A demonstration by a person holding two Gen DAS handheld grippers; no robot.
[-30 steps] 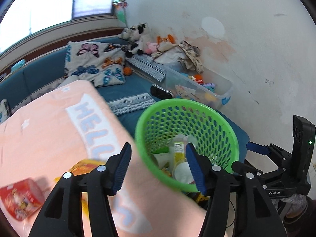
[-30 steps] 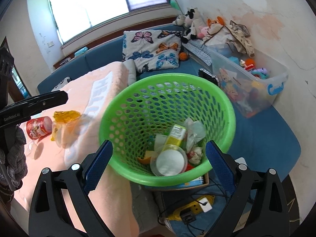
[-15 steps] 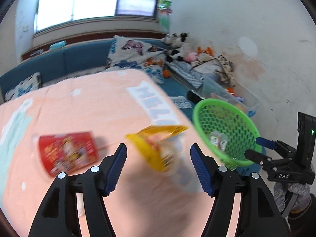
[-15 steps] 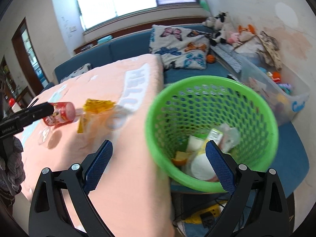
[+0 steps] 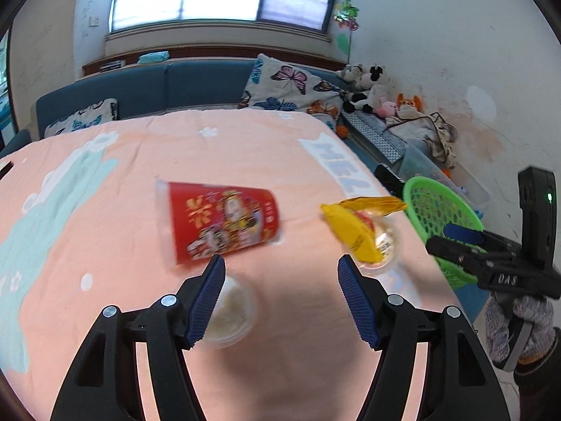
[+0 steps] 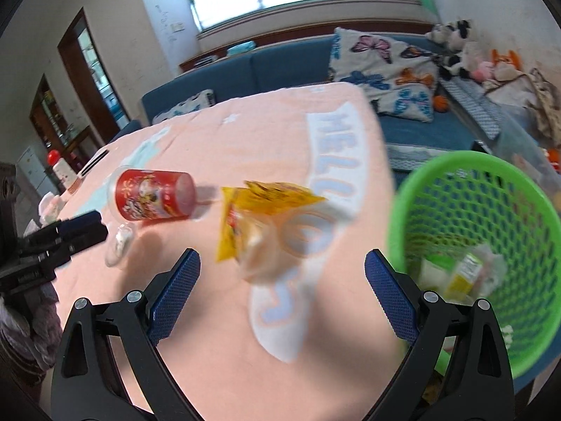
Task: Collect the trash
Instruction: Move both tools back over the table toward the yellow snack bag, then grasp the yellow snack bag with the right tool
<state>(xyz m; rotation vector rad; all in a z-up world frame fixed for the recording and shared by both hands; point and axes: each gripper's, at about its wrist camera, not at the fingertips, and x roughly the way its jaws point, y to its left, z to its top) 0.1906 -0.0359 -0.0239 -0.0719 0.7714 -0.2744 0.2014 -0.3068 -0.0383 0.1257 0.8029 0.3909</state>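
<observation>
Both jaws spread, empty; glossy red cylindrical cup (image 5: 221, 221) lying on peach cloth (image 5: 140, 147); crinkled yellow wrapper (image 6: 259, 207).

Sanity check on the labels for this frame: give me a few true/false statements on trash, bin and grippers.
1. The red cup lies on its side on the table. True.
2. The left gripper is shut on the red cup. False: open, nothing between its pads.
3. The green bin already holds trash. True.
4. The yellow wrapper is in the bin. False: it is on the table.
5. The right gripper holds a clear cup. False: it is open and empty.
</observation>
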